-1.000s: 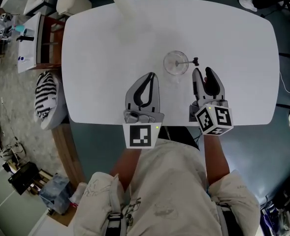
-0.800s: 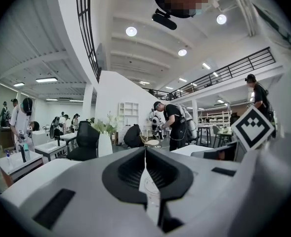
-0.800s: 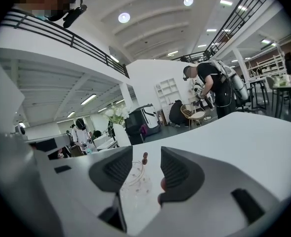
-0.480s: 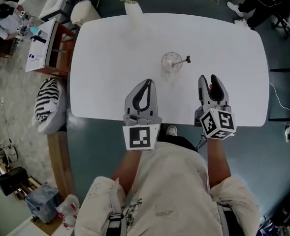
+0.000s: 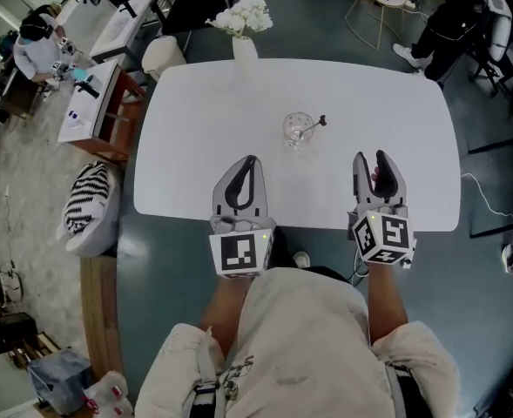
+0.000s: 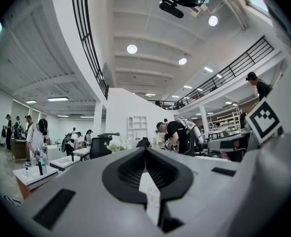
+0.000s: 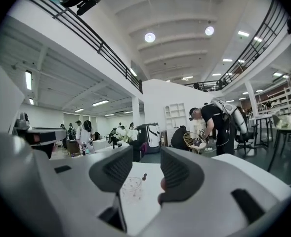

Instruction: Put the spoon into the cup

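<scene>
A clear glass cup (image 5: 298, 129) stands mid-table with a spoon (image 5: 313, 124) in it, whose dark handle end leans out to the right over the rim. My left gripper (image 5: 251, 159) is shut and empty, near and left of the cup. My right gripper (image 5: 369, 157) hovers open and empty, near and right of the cup. In the left gripper view the cup (image 6: 153, 196) shows just below the shut tips of the gripper (image 6: 145, 150). In the right gripper view the cup (image 7: 132, 185) and the spoon's tip (image 7: 145, 176) lie ahead between the open jaws of the gripper (image 7: 146, 169).
The white table (image 5: 195, 120) has rounded corners. A white vase of white flowers (image 5: 244, 26) stands at its far edge. A striped stool (image 5: 86, 207) sits left of the table, with desks and people beyond. A person stands at the far right.
Both grippers have drawn back from the cup toward the table's near edge. The head view has pulled back and shows more of the room. The cup and spoon have not moved.
</scene>
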The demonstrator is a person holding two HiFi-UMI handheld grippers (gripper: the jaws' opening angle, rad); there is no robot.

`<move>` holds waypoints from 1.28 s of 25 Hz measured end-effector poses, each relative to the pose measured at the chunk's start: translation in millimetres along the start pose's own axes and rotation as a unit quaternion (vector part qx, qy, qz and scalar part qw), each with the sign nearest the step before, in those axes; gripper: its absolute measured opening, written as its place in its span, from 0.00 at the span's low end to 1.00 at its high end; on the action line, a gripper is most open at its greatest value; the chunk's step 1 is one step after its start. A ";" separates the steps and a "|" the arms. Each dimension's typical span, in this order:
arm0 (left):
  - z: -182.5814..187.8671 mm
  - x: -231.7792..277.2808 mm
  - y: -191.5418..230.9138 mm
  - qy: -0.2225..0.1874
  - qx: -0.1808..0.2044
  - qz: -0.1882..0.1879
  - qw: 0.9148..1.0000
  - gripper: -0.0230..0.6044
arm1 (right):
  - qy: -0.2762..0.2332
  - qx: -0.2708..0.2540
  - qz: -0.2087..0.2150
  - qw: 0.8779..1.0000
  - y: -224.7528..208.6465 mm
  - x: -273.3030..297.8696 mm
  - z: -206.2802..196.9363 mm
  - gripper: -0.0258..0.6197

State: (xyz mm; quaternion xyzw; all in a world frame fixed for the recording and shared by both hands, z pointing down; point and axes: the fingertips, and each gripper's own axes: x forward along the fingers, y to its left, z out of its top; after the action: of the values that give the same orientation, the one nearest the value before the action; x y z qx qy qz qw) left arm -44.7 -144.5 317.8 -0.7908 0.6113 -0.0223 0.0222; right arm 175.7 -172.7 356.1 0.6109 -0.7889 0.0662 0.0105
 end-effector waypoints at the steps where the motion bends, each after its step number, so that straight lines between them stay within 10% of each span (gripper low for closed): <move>1: 4.6 -4.5 -1.1 -0.005 0.000 0.002 1.000 0.05 | -0.007 -0.008 -0.001 1.000 0.7 -6.3 6.0 0.28; 19: 48.5 -39.7 -22.5 -0.052 0.017 -0.001 0.999 0.05 | -0.093 -0.037 -0.010 0.995 6.7 -60.4 64.6 0.02; 32: 57.0 -37.4 -30.4 -0.058 0.018 0.001 0.998 0.05 | -0.084 -0.043 -0.001 0.996 4.0 -59.9 64.0 0.02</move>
State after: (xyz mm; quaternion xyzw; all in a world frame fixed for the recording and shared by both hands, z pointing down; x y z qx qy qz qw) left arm -21.3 -100.2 262.5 -0.7896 0.6093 0.0123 0.0718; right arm 191.1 -121.6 286.5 0.6141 -0.7885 -0.0192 -0.0294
